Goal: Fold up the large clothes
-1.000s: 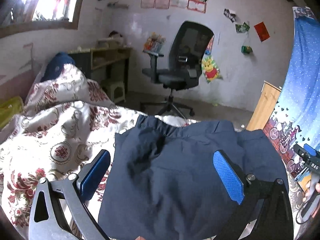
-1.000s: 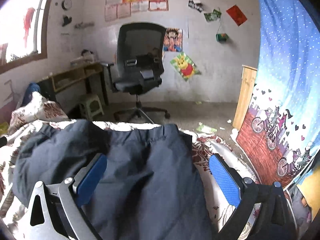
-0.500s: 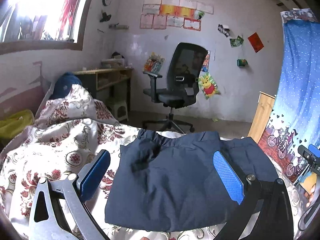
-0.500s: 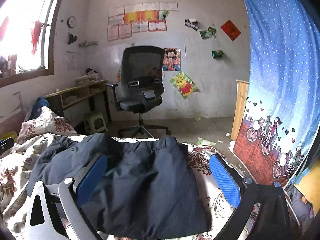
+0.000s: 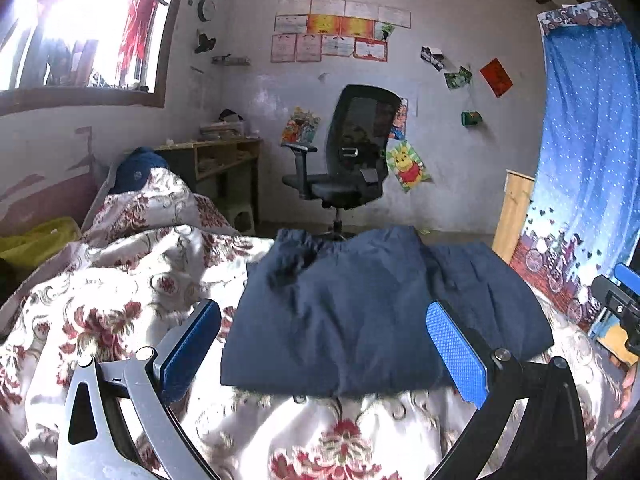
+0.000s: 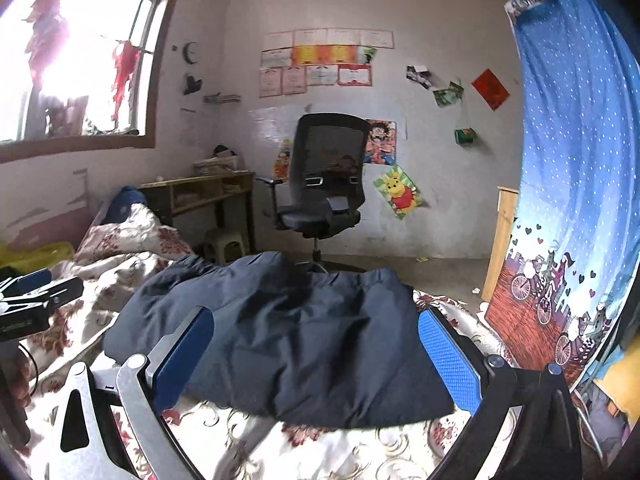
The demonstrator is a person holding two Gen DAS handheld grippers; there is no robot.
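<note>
A dark navy garment (image 5: 360,312) lies folded into a rough rectangle on the floral bedspread (image 5: 120,300), its elastic waistband at the far edge. It shows again in the right wrist view as the navy garment (image 6: 296,336), slightly rumpled on its left side. My left gripper (image 5: 324,344) is open, held back from and above the garment's near edge, nothing between its blue pads. My right gripper (image 6: 316,356) is open too, raised over the near edge and empty. Each gripper appears at the edge of the other's view.
A black office chair (image 5: 352,168) stands beyond the bed's far side, with a wooden desk (image 5: 216,160) and small stool to its left. A blue patterned curtain (image 5: 584,168) hangs at the right. A pillow and a dark blue bundle (image 5: 136,172) lie at the bed's left end.
Both grippers have pulled back and risen away from the garment, so its near edge and the bedspread in front of it now show. The garment lies still.
</note>
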